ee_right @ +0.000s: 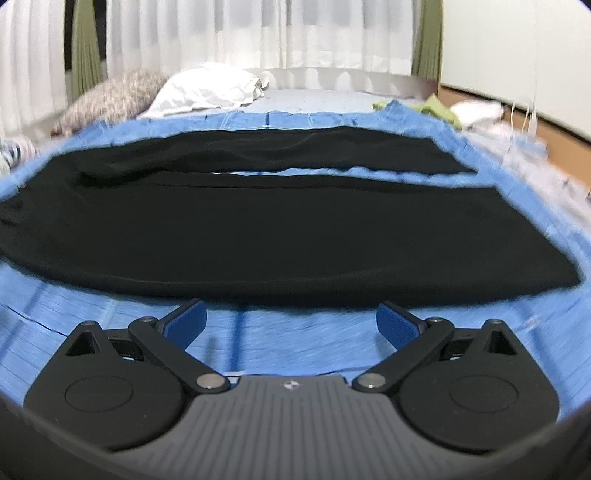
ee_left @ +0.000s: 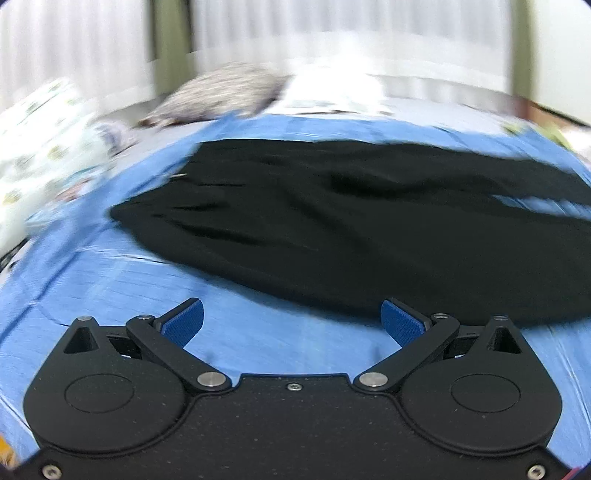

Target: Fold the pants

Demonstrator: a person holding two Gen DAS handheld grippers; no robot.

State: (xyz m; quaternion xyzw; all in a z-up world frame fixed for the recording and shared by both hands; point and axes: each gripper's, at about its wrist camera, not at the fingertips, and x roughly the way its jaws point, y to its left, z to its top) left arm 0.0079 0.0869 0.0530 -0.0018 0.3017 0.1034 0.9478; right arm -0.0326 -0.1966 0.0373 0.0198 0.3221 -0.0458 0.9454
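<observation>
Black pants (ee_left: 332, 221) lie spread flat on a blue sheet (ee_left: 110, 295), waist end to the left, legs running right. In the right wrist view the pants (ee_right: 258, 229) show both legs side by side with a thin strip of blue between them. My left gripper (ee_left: 291, 317) is open and empty, just short of the pants' near edge. My right gripper (ee_right: 291, 317) is open and empty, also just short of the near edge of the closer leg. The left wrist view is blurred.
A grey patterned pillow (ee_right: 110, 96) and a white pillow (ee_right: 210, 88) lie at the far end of the bed. A white printed cloth (ee_left: 40, 140) is at the left. Green cloth (ee_right: 436, 109) lies at the far right. White curtains (ee_right: 258, 33) hang behind.
</observation>
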